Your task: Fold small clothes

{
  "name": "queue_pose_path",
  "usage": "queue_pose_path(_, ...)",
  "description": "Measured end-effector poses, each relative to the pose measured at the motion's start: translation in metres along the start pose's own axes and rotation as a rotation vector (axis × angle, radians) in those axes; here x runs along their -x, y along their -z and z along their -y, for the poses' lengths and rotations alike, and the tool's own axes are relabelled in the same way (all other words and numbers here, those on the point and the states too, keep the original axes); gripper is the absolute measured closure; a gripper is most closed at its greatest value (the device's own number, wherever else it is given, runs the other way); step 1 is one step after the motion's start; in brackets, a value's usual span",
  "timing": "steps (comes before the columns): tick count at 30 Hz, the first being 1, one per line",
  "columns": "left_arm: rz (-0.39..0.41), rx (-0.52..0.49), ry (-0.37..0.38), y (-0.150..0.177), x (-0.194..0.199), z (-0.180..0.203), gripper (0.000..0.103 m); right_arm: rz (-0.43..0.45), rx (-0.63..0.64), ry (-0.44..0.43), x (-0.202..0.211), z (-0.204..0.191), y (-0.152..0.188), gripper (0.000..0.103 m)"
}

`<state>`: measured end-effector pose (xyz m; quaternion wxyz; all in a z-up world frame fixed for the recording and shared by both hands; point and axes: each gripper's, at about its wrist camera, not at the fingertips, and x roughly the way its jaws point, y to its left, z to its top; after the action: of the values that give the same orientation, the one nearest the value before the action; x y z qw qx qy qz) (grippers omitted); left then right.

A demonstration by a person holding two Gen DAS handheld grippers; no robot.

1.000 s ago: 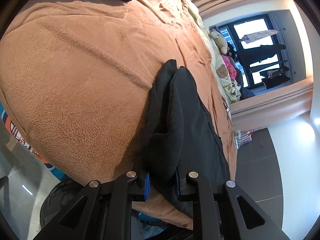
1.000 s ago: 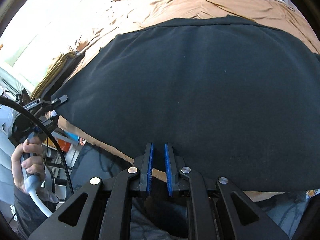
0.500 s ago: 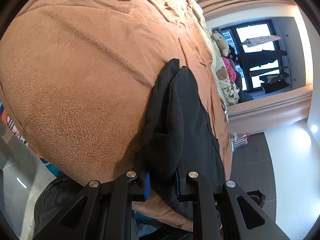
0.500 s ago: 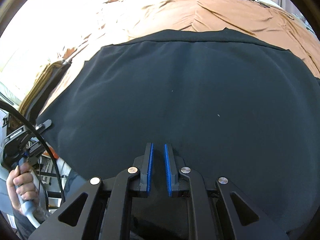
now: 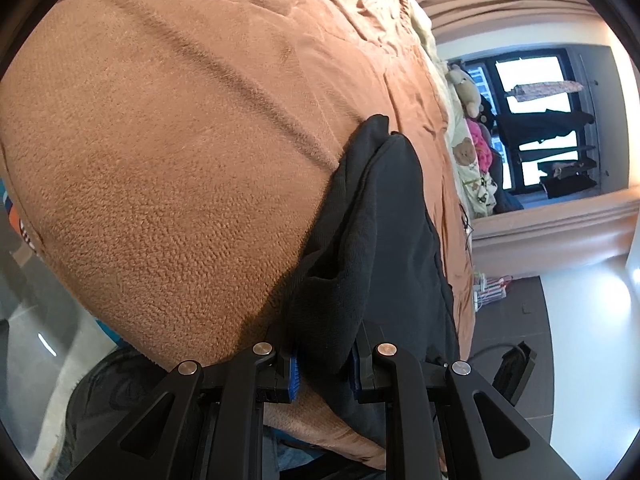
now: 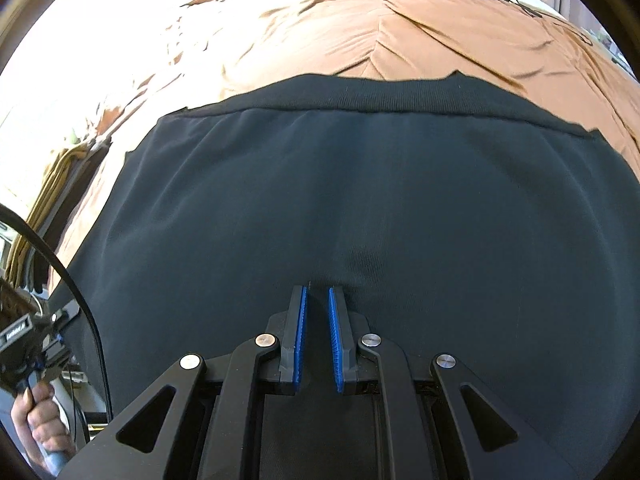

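Right now the left claw (image 5: pixel 323 364) is pinching a bunched corner of the black garment (image 5: pixel 384 232), with thick folded cloth filling the gap between its blue pads (image 5: pixel 293 372). Ahead of this claw the garment runs away in a narrow doubled-over ridge, lying on the brown fleece blanket (image 5: pixel 180 168) that covers the bed. To the left of the claw the blanket is bare, with a long shallow crease running across it. Far ahead and to the right, at the far end of the bed, stuffed toys (image 5: pixel 466 88) sit beside a dark-framed window (image 5: pixel 536 120).

From the right wrist view, the right claw (image 6: pixel 318 312) has its jaws pressed nearly together, leaving only a thin slit between the blue pads (image 6: pixel 299 336). No cloth shows in that slit; the tips are over the garment, and whether they touch it cannot be told. The black garment (image 6: pixel 360 208) lies spread flat and wide in front of and on both sides of this claw, its ribbed band (image 6: pixel 400 100) forming the far edge. Beyond that edge the brown blanket (image 6: pixel 340 32) stretches on, rumpled. Far to the left of the right claw, at the garment's near corner, the person's hand (image 6: pixel 38 424) grips the handle of the other tool, with a black cable (image 6: pixel 86 312) arcing past it.
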<state>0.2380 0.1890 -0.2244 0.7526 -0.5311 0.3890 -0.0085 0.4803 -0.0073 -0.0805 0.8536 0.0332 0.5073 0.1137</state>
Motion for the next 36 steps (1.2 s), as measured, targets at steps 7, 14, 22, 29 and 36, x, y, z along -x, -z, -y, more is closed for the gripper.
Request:
queue_pose_path(7,-0.001,0.032,-0.006,0.0,0.0,-0.002,0.084,-0.01,0.0,0.024,-0.023,-0.002,-0.032,0.095)
queue_pose_path(14,0.0,0.051,0.008,-0.001,0.0,-0.007,0.084,-0.02,-0.022,0.049,-0.042,-0.003,-0.057,0.095)
queue_pose_path(22,0.0,0.064,0.025,-0.001,0.001,-0.012,0.084,-0.006,-0.059,0.106,-0.064,-0.008,-0.09,0.097)
queue_pose_path(29,0.004,0.063,0.038,0.0,0.004,-0.015,0.084,0.027,-0.136,0.13,-0.087,-0.01,-0.105,0.099)
queue_pose_path(36,0.007,0.044,0.049,0.002,0.008,-0.015,0.087,0.007,-0.124,0.12,-0.061,0.005,-0.091,0.099)
